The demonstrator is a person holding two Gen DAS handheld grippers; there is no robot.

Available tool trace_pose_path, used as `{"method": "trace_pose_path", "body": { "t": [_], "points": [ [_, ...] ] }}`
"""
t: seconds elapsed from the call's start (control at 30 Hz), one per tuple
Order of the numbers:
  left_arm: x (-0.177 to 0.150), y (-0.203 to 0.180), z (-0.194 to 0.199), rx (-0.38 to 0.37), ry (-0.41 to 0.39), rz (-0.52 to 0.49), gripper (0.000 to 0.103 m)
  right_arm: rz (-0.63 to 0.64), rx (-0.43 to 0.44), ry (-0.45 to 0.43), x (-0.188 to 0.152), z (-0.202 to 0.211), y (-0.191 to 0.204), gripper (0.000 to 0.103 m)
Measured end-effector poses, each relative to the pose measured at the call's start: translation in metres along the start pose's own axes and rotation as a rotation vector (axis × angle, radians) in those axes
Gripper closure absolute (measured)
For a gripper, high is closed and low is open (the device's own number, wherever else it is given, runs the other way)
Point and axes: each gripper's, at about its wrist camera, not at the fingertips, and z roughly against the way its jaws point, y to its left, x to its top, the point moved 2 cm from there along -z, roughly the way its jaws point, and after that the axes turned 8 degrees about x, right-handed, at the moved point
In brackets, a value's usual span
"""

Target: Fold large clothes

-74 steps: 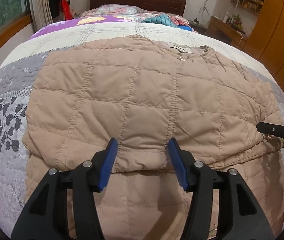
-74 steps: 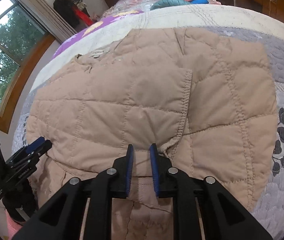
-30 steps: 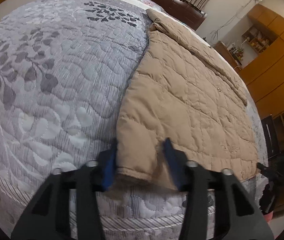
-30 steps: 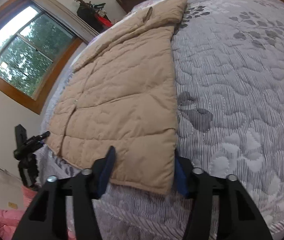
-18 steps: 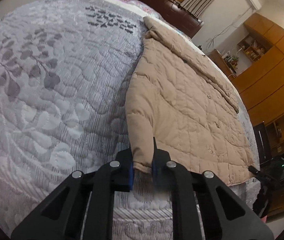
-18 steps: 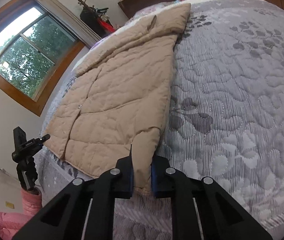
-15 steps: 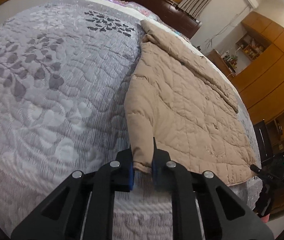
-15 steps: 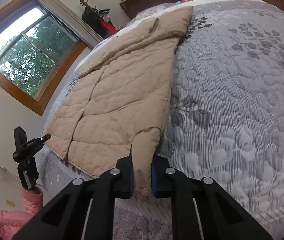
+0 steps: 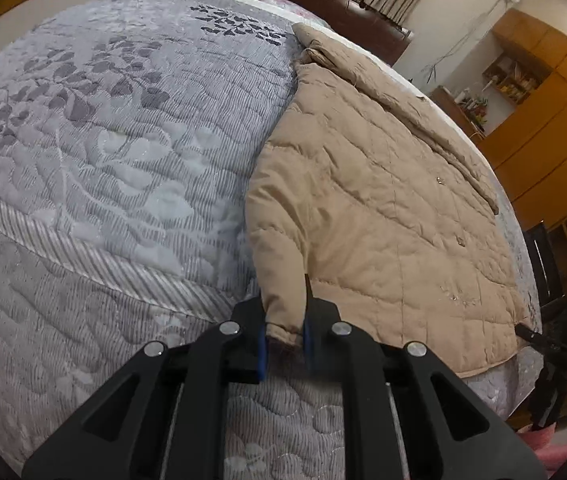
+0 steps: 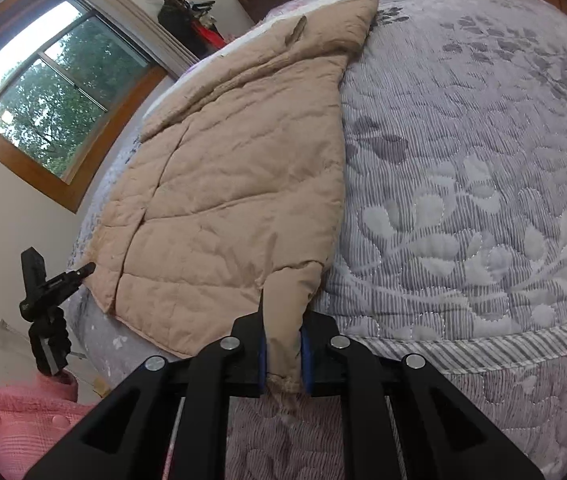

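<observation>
A tan quilted jacket (image 9: pixel 379 200) lies spread on the bed, running from the near edge up toward the headboard. My left gripper (image 9: pixel 285 336) is shut on the jacket's near corner, the fabric pinched between its blue pads. In the right wrist view the same jacket (image 10: pixel 235 184) stretches away to the upper left, and my right gripper (image 10: pixel 283 356) is shut on its other near corner, a fold of tan fabric squeezed between the pads. Both pinched corners are lifted slightly off the bedspread.
A grey leaf-patterned bedspread (image 9: pixel 103 152) covers the bed (image 10: pixel 483 208). A dark tripod (image 10: pixel 45 304) stands beside the bed, seen too at the right edge as a tripod (image 9: pixel 543 344). Pink cloth (image 10: pixel 15 416) lies low left. A window (image 10: pixel 43 100), headboard (image 9: pixel 339 4) and wooden cabinets (image 9: pixel 555 128) ring the room.
Both grippers went from open around the jacket's near corners to shut on them. Since then each has drawn back a little, pulling its corner toward the bed's near edge.
</observation>
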Motion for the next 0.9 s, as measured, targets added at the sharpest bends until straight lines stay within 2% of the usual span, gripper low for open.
{"method": "trace_pose_path", "body": {
  "t": [0.13,0.3,0.47,0.63,0.9],
  "points": [
    [0.013,-0.007,0.02,-0.05,-0.058,-0.019,0.092,0.033,0.041,-0.053,0.009,0.021,0.014,0.09],
    [0.045,-0.027,0.045,-0.097,-0.141,-0.054,0.092,0.112,0.034,-0.098,0.041,0.041,0.042,0.09],
    [0.093,-0.055,0.054,-0.106,-0.206,-0.09,0.092,0.162,0.024,-0.13,0.1,0.055,0.062,0.091],
    [0.163,-0.078,0.043,-0.101,-0.247,-0.097,0.092,0.148,0.026,-0.14,0.172,0.06,0.066,0.091],
    [0.268,-0.124,-0.005,-0.025,-0.296,-0.113,0.092,0.078,-0.02,-0.125,0.276,0.038,0.047,0.091]
  ]
}}
